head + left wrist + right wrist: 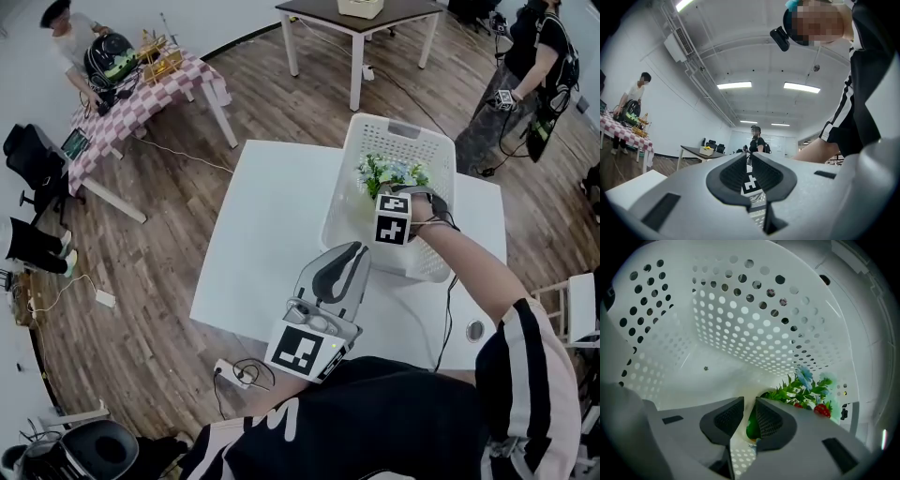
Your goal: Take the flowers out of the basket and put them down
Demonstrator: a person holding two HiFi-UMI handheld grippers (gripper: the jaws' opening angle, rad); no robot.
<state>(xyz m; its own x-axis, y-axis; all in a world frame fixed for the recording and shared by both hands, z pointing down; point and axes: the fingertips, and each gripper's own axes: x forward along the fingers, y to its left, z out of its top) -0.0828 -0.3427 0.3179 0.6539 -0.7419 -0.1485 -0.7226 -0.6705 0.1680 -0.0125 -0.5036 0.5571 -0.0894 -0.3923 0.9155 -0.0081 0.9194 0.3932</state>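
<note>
1. The white bench carries one white perforated laundry basket at its far right corner, in easy reach of the right arm.
2. The left hand-held gripper hangs over the bench's near edge. Its jaws are together on nothing, and it appears parked clear of the work.
3. The right hand-held gripper reaches down inside the basket, its jaws drawn in on a green stem.
4. The artificial flowers lie in the basket against its wall, not yet lifted out. Gripping low on the stem likely spares the blooms.
</note>
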